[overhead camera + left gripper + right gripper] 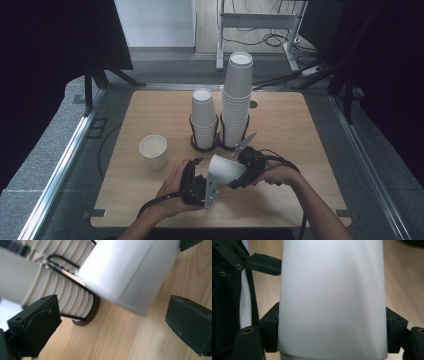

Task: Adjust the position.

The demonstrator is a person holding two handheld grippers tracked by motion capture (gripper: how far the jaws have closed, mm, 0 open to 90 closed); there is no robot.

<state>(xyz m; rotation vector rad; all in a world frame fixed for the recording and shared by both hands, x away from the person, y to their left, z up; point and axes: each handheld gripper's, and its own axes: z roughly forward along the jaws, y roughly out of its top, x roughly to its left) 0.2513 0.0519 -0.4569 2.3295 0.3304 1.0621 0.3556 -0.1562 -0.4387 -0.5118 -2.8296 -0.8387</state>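
A white paper cup lies tilted on its side above the front middle of the wooden table, its mouth turned left. My right gripper is shut on it; in the right gripper view the cup sits squeezed between both jaws of that gripper. My left gripper is beside the cup's mouth, just left of it. In the left gripper view that gripper stands wide open, and the blurred cup hangs ahead of its jaws without touching them.
Two stacks of white cups stand in black wire holders at mid-table: a short stack and a tall stack. One stack is close ahead of the left gripper. A single upright cup stands at the left.
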